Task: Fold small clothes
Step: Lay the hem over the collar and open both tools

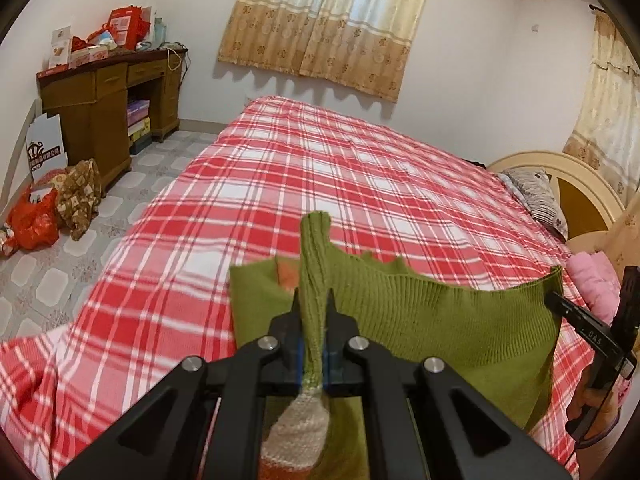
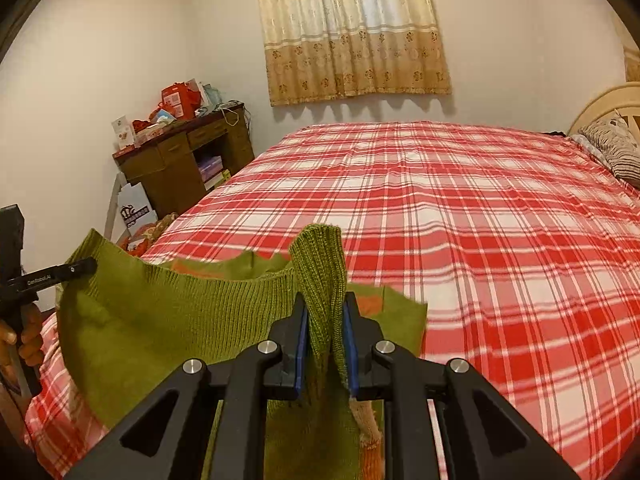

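Observation:
A small green knit sweater [image 1: 440, 320] with orange and cream patches hangs stretched between my two grippers above the red plaid bed [image 1: 320, 184]. My left gripper [image 1: 314, 300] is shut on a bunched corner of it. My right gripper [image 2: 324, 304] is shut on the opposite bunched corner of the sweater [image 2: 160, 320]. The ribbed edge runs taut between them, and the body hangs down toward the bedsheet [image 2: 480, 220]. In the left wrist view the right gripper [image 1: 560, 300] shows at the far right, held by a hand. The left gripper [image 2: 86, 266] shows at the left of the right wrist view.
A folded pink garment [image 1: 592, 284] lies at the bed's right edge by a striped pillow [image 1: 536, 192] and the headboard [image 1: 580, 184]. A cluttered wooden desk [image 1: 108, 96] stands by the wall, with bags [image 1: 36, 220] on the tiled floor left of the bed.

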Demonstrator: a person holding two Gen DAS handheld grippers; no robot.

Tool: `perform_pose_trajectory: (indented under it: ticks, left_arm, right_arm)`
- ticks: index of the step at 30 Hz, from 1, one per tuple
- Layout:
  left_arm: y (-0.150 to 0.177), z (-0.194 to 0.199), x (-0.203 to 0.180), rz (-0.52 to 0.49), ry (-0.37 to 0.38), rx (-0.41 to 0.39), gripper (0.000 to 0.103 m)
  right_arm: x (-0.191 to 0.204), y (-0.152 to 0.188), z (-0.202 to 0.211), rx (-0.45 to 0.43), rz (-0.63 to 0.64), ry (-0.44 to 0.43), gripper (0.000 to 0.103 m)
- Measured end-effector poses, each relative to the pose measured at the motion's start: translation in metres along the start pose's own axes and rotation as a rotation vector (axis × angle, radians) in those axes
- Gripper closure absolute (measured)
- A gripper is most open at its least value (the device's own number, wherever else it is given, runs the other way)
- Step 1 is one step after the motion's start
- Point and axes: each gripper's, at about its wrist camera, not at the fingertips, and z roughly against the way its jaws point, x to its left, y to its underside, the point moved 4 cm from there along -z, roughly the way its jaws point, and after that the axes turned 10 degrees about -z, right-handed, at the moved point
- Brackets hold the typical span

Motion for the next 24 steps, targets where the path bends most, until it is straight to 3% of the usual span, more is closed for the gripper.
perform_pose_trajectory:
  ticks: [9,16,21,22,24]
  left_arm:
    - [-0.02,-0.063,0.016,0.091,-0.004,0.011,0.097]
    - [0.002,-0.114,0.036,0.133,-0.128,0.076,0.097]
    - [0.015,-0.128,0.044,0.16,-0.188,0.112,0.096]
    - [0.014,-0.129,0.043,0.155,-0.205,0.115,0.094]
    - [0.014,-0.132,0.044,0.146,-0.233,0.137,0.089]
  right_arm:
    - [-0.016,-0.023,-0.078,0.004,0.012,0.084,0.088]
    - [-0.034,-0.001,-0.135,0.067,0.058,0.162,0.088]
    - [-0.042,0.005,-0.152,0.135,0.041,0.172,0.088]
    - [-0.044,0.007,-0.157,0.167,0.035,0.177,0.085]
    - [-0.05,0.009,-0.163,0.208,0.003,0.19,0.069]
